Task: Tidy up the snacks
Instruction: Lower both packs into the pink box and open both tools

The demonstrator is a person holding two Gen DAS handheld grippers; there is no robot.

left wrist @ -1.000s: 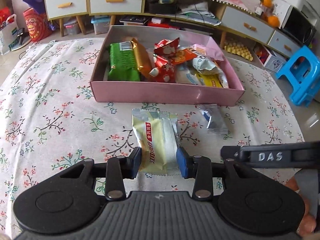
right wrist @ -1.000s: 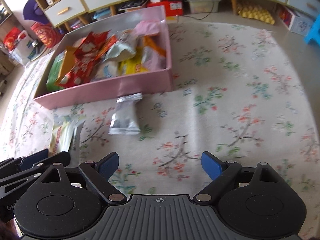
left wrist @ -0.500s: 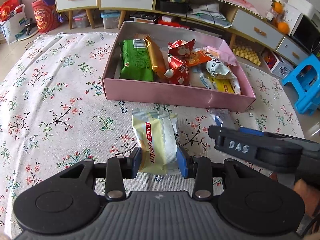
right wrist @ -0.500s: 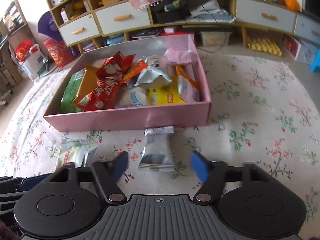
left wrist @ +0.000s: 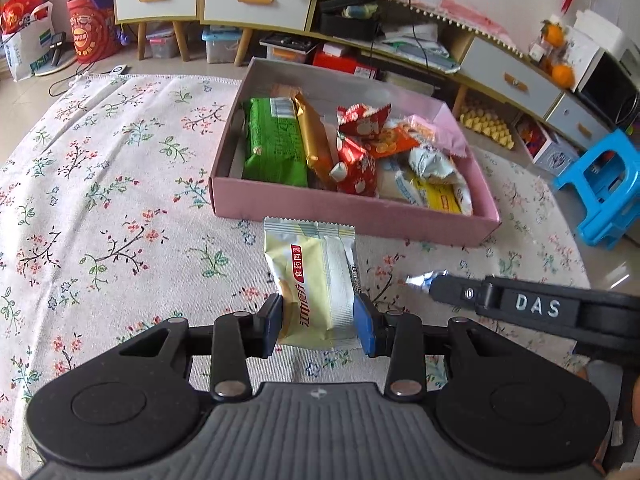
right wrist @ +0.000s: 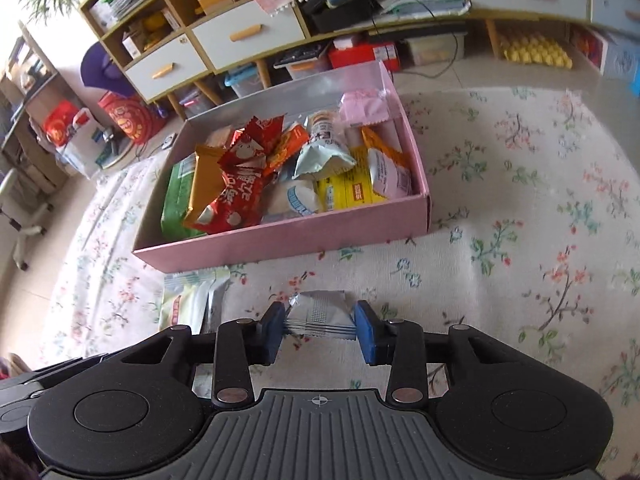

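My left gripper (left wrist: 318, 326) is shut on a pale yellow snack packet (left wrist: 310, 286), held a little above the flowered tablecloth in front of the pink box (left wrist: 352, 210). The jaws of my right gripper (right wrist: 319, 330) are closing, and both blue pads press on a small silver packet (right wrist: 320, 314). The yellow packet (right wrist: 188, 302) shows at the left of the right wrist view. The pink box (right wrist: 280, 244) holds several snacks: a green pack, a gold bar, red wrappers, and yellow and white packets. A tip of the silver packet (left wrist: 420, 280) peeks out beyond the right gripper's black arm (left wrist: 532, 306).
A floral cloth (left wrist: 100, 200) covers the table. Beyond its far edge stand low cabinets with drawers (left wrist: 256, 0), storage bins and bags on the floor. A blue stool (left wrist: 604, 192) stands at the right.
My right gripper came down over the silver packet and its jaws closed onto it. The left gripper kept its hold on the yellow packet and rolled slightly.
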